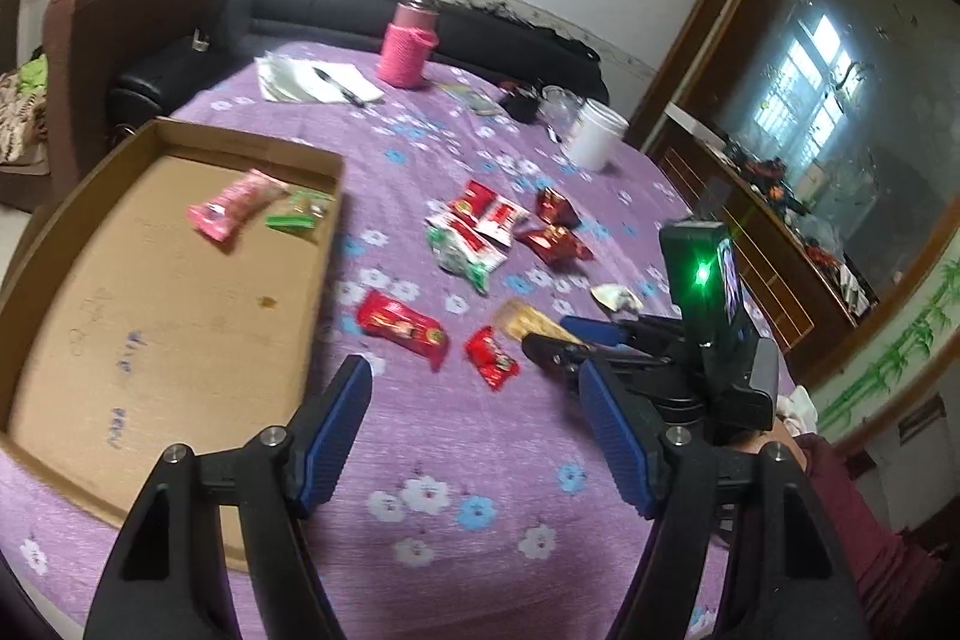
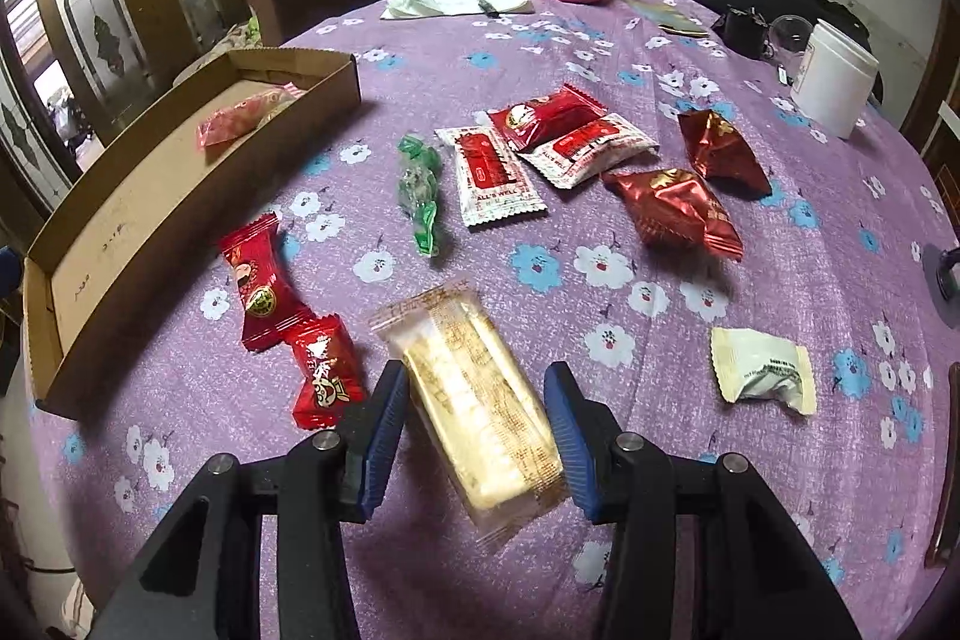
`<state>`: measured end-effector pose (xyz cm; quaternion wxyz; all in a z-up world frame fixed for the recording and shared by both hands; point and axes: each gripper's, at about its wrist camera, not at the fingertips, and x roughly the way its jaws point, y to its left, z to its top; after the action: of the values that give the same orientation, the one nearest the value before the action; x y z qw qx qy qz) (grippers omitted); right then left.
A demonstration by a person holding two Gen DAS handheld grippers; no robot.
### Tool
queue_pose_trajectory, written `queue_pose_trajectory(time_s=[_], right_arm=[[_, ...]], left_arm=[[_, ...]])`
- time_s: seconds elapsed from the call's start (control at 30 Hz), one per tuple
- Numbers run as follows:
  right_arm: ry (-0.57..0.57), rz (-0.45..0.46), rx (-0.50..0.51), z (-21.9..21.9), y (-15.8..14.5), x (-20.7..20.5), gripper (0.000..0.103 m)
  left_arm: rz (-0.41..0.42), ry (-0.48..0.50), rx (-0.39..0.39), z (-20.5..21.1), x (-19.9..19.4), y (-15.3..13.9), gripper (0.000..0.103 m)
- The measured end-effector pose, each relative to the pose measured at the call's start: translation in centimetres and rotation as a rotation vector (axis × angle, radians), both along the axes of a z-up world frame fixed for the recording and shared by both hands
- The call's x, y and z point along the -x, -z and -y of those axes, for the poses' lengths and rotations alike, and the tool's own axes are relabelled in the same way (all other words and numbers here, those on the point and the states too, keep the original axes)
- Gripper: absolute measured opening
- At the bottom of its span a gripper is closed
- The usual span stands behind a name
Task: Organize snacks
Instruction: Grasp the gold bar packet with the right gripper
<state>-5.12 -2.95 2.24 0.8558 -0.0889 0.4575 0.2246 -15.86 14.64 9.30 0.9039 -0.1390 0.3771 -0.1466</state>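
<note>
Purple flowered tabletop (image 2: 600, 58): right tongs (image 2: 474, 436) straddle the golden biscuit pack (image 2: 474, 400), pads seemingly not pressing, so it may slip short of the cardboard box (image 2: 138, 220); left tongs (image 1: 480, 436) gape empty.

Black left gripper (image 1: 474, 418) and right gripper (image 2: 474, 430); blue ribbed pads; silver screws; maroon sleeve (image 1: 852, 520).

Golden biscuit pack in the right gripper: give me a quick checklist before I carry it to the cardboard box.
1. Golden biscuit pack sits between the right gripper fingers: ok.
2. Pads firmly pressing on the pack: cannot tell; a gap shows on the right side.
3. Cardboard box has free floor space: ok.
4. Left gripper open and empty: ok.
5. Small red candy lies beside the fingers, could be dragged: not ok.
</note>
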Motion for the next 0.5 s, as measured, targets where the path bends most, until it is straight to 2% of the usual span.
queue_pose_trajectory(time_s=[0.1,0.17,0.2,0.3,0.4,0.5], right_arm=[[0.047,0.014,-0.021,1.3,-0.1,0.1,0.036],[0.099,0.035,-0.028,2.6,-0.2,-0.1,0.036],[0.126,0.048,-0.029,3.3,-0.1,-0.2,0.036],[0.171,0.034,-0.113,5.5,0.1,-0.7,0.036],[0.200,0.003,-0.185,7.0,0.1,-1.1,0.036],[0.207,-0.007,-0.204,7.1,0.0,-1.1,0.036]], left_arm=[[-0.018,0.025,-0.012,1.5,-0.7,0.5,0.071],[-0.026,0.049,-0.039,2.8,-1.3,1.1,0.071],[-0.026,0.070,-0.054,3.8,-1.7,1.4,0.067],[-0.055,0.112,-0.084,5.5,-3.0,2.4,0.043],[-0.074,0.127,-0.125,7.1,-4.5,3.5,0.041],[-0.072,0.101,-0.190,8.0,-5.8,4.3,0.041]])
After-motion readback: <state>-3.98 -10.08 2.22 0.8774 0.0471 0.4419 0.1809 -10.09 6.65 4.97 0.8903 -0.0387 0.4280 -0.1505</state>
